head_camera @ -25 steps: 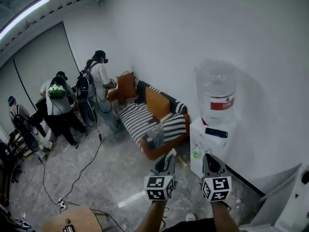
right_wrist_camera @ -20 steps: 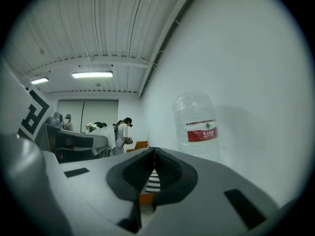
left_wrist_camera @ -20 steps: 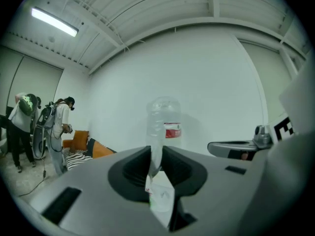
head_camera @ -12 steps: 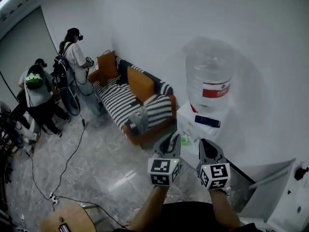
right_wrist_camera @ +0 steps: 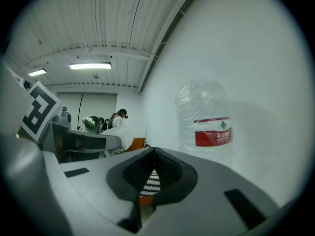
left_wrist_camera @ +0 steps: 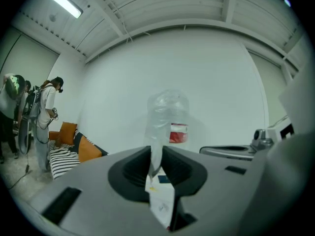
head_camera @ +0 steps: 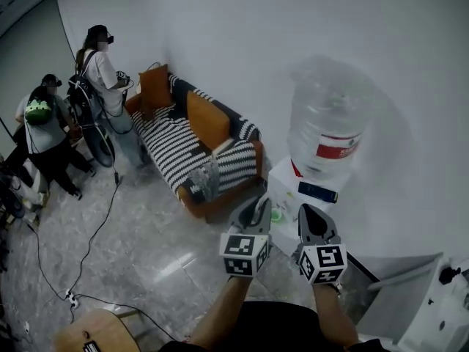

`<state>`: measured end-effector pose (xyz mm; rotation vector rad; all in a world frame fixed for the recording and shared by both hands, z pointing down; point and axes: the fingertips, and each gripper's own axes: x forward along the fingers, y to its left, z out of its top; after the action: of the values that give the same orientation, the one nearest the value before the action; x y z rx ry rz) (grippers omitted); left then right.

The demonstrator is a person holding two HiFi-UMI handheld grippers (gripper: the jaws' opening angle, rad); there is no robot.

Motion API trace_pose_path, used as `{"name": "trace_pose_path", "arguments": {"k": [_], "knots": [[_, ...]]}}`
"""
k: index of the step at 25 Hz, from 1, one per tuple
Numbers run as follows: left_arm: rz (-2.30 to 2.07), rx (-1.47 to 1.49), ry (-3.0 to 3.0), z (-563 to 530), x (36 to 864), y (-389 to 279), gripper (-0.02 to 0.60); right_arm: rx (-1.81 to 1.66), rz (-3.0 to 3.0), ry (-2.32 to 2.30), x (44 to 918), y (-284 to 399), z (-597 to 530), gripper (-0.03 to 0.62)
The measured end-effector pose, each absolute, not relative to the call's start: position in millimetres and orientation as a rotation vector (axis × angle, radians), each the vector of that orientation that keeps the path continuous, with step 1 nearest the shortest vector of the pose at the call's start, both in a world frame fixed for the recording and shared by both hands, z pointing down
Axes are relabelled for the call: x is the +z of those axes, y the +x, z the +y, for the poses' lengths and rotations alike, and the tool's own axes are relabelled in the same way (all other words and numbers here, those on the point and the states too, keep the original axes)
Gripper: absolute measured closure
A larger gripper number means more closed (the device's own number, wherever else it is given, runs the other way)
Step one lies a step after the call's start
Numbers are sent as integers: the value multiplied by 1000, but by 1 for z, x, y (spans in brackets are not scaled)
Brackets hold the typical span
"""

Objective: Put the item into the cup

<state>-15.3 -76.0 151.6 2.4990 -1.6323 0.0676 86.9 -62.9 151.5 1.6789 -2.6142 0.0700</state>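
A small green cup (head_camera: 276, 213) stands on the ledge of a white water dispenser (head_camera: 293, 188), under the big clear bottle (head_camera: 328, 116). My left gripper (head_camera: 256, 207) hangs just left of the cup, its jaws a narrow slit apart. In the left gripper view (left_wrist_camera: 156, 154) only the bottle (left_wrist_camera: 167, 117) and the dispenser show through that slit, nothing held. My right gripper (head_camera: 305, 215) is just right of the cup. In the right gripper view (right_wrist_camera: 154, 154) its tips meet, with no item in them. No loose item is visible.
A striped sofa (head_camera: 192, 144) with orange cushions stands left of the dispenser along the white wall. Two people (head_camera: 99, 64) with backpacks stand at the far left. Cables (head_camera: 88, 248) trail over the marble floor. A wooden stool (head_camera: 95, 336) and a white machine (head_camera: 440, 306) sit near me.
The head view has swung and closed in: the dispenser and bottle look larger and nearer the grippers. Both grippers stay side by side, now flanking the green cup.
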Motion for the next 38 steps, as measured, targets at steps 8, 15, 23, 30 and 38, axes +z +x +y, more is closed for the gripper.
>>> {"name": "trace_pose_path", "arguments": {"k": [8, 15, 23, 30, 38], "knots": [[-1581, 105, 2491, -109, 167, -33, 512, 146, -2551, 1698, 172, 71, -91, 583], [-1500, 157, 2471, -123, 200, -37, 512, 208, -2465, 1703, 202, 65, -98, 583], [-1414, 273, 2365, -139, 267, -29, 512, 284, -2399, 1644, 245, 62, -115, 583], [-1389, 377, 2297, -170, 334, -20, 512, 394, -2355, 1631, 304, 79, -148, 583], [-1315, 497, 2279, -193, 424, -9, 512, 534, -2302, 1582, 391, 91, -161, 583]]}}
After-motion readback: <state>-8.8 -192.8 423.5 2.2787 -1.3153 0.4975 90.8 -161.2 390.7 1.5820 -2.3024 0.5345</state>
